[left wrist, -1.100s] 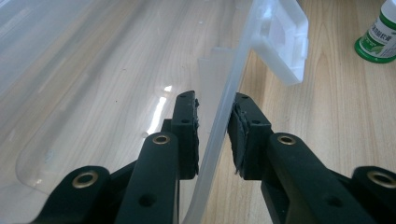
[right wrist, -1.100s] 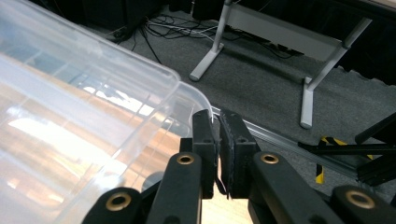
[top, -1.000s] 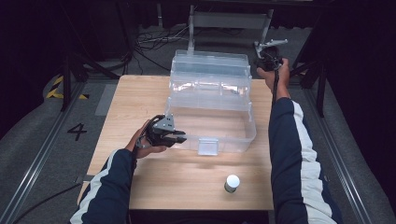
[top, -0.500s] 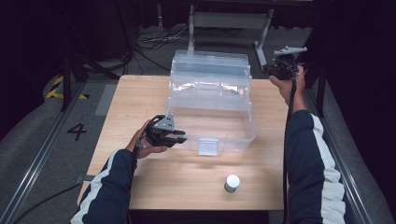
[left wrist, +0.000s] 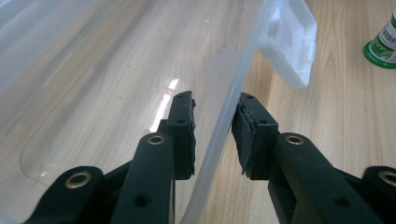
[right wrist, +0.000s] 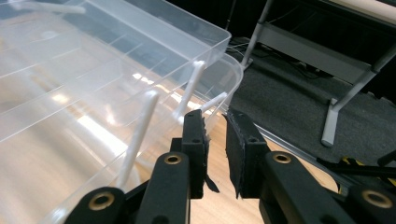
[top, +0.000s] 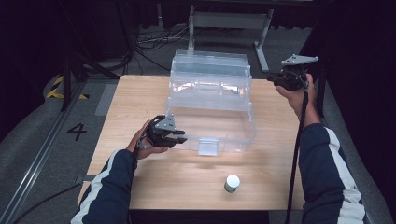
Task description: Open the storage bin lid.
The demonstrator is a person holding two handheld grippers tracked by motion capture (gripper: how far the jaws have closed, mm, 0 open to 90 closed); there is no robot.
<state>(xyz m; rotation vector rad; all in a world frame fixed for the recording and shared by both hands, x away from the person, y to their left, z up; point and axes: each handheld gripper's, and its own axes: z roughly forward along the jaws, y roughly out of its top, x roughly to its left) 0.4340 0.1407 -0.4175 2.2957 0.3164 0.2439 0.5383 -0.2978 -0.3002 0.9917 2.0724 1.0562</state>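
Note:
A clear plastic box (top: 210,88) stands open on the wooden table (top: 140,93), its tiered trays folded back. My left gripper (top: 182,138) sits at the box's front left corner. In the left gripper view, the left gripper (left wrist: 215,100) straddles the box's front wall (left wrist: 243,70); a gap shows beside the left pad, so it is open. My right gripper (top: 272,79) hovers off the box's right side, pointing at it. In the right gripper view, the right gripper (right wrist: 214,116) has just been opening, with nothing in the narrow gap.
A small green bottle (top: 232,183) with a white cap stands near the table's front edge, also in the left gripper view as the bottle (left wrist: 384,44). The box's front latch (top: 208,145) faces me. A metal stand (top: 229,21) and cables lie behind the table.
My right gripper has drawn away from the box's rear right corner, out to the right and back toward me, and its jaws have parted slightly. The left gripper and box have not moved.

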